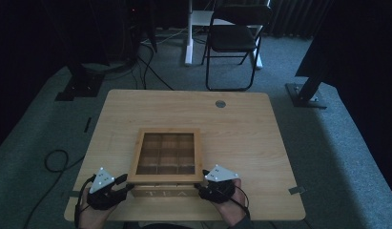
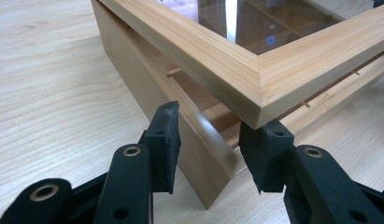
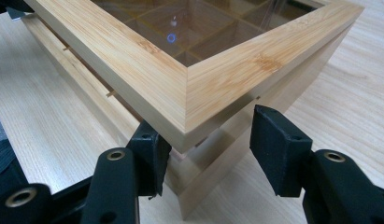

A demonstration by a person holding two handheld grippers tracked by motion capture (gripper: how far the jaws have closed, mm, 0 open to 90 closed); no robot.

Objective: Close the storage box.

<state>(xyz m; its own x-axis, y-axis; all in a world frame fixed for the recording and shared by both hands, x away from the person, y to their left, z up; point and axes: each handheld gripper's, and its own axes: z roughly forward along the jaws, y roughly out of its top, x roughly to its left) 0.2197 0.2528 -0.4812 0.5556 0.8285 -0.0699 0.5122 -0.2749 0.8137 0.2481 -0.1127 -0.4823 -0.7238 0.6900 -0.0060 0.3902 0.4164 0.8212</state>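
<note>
You've got bare tabletop L, R & beyond the wooden box, so a tool can pass there freely. The box blocks the near-centre strip; its raised lid overhangs each front corner, leaving a narrow gap underneath. Small round grommet sits flush near the far edge.

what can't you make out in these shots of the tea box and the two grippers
- Compartments of the tea box: the high view is dim and the glass lid mirrors light in both gripper views, so whether anything lies inside is unclear.
- Left gripper: whether its fingers press the box corner; the raised lid's corner covers one fingertip.
- Right gripper: the same, one finger sits under the lid's corner.
- Box's far side: hidden behind the lid in all views.
</note>
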